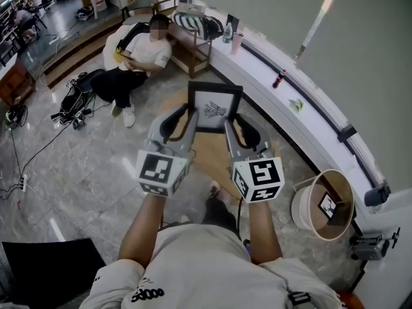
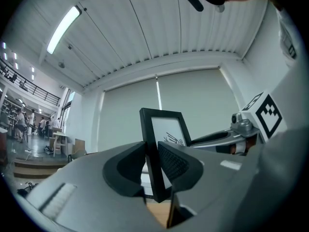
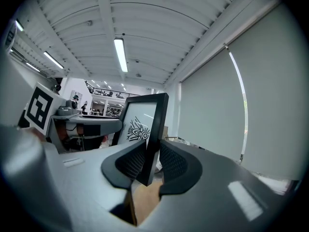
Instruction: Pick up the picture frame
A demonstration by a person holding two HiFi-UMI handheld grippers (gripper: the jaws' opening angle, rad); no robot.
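A black picture frame (image 1: 214,107) with a white print of a dark emblem hangs in the air between my two grippers, above a round wooden table (image 1: 207,152). My left gripper (image 1: 191,117) is shut on the frame's left edge; in the left gripper view the frame (image 2: 164,144) stands upright between the ribbed pads (image 2: 173,162). My right gripper (image 1: 230,122) is shut on the frame's right edge, and the right gripper view shows the frame (image 3: 145,129) clamped edge-on, with the left gripper (image 3: 87,124) beyond it.
A person (image 1: 138,60) sits on the floor at the back left beside a bag (image 1: 76,100) and cables. A white ledge (image 1: 302,118) with a bottle runs along the right. A round white bin (image 1: 324,205) stands at the right. My knees and feet are below the table.
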